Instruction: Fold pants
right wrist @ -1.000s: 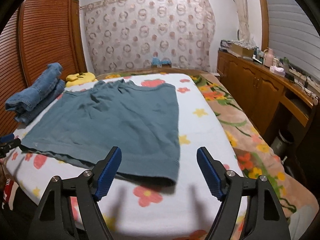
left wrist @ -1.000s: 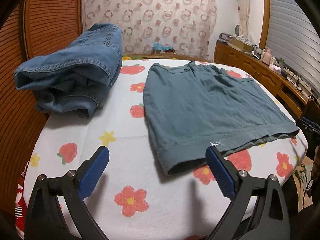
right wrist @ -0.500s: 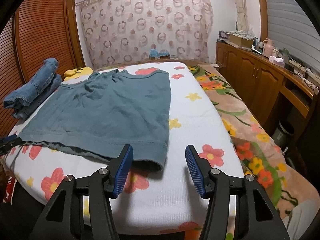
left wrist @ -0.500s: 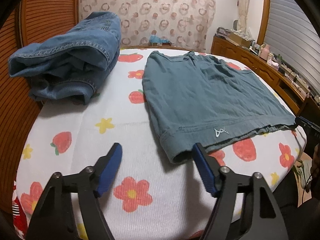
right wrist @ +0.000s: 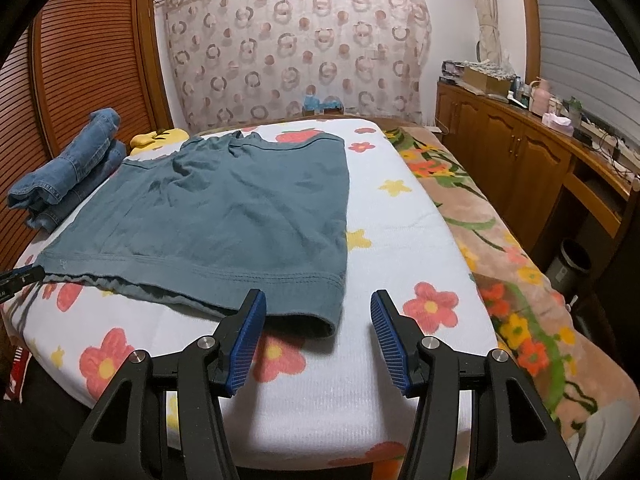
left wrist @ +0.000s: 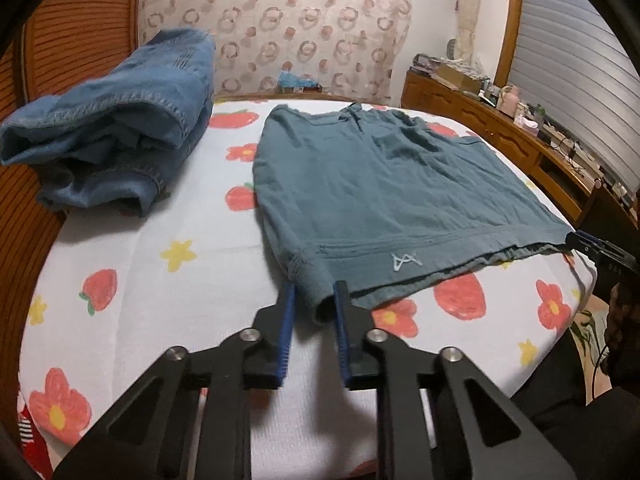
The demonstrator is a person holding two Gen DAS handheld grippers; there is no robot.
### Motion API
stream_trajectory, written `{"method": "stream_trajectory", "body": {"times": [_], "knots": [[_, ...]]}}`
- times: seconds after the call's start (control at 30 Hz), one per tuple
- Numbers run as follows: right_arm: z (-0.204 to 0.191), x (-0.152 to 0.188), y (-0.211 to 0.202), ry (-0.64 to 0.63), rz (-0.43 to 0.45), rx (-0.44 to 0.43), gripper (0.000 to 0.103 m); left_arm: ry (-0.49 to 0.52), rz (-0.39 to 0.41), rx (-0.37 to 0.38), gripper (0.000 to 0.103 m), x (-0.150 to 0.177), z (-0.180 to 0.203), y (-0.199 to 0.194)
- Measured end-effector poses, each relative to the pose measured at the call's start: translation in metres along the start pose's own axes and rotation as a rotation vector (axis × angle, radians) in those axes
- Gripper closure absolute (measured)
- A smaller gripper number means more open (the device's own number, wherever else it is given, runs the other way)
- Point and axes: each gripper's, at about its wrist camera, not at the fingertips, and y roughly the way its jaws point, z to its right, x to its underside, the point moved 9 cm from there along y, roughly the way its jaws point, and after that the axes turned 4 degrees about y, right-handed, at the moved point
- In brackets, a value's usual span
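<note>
The left gripper (left wrist: 314, 306) pinches the near hem corner of the teal pants (left wrist: 384, 184); the right gripper (right wrist: 318, 316) hangs released beside the hem's other corner.

Pants (left wrist: 384, 184): one pair, teal-grey cotton, short-legged. Spread flat on the flower-print bed, waistband at the far side, stitched leg hems along the near edge. Small white stitched logo on the hem band. Light creases near the waist; near left hem corner bunched up.
</note>
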Motion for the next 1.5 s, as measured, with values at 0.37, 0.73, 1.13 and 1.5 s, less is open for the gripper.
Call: {"method": "stream_trajectory", "body": {"times": [0.37, 0.73, 1.13, 1.5], "knots": [[0.0, -0.005, 0.004, 0.006, 0.006, -0.002, 0.046, 0.093, 0.098, 0.023, 0.093, -0.064, 0.032, -0.012], [0.006, -0.009, 0.002, 0.023, 0.027, 0.006, 0.046, 0.261, 0.088, 0.166, 0.093, -0.111, 0.138, 0.025], [0.008, -0.01, 0.0, 0.055, 0.054, 0.008, 0.046, 0.369, 0.067, 0.284, 0.093, -0.124, 0.215, 0.022], [-0.005, -0.012, 0.007, 0.038, 0.051, -0.017, 0.046, 0.293, 0.038, 0.262, 0.066, -0.113, 0.179, 0.027]]}}
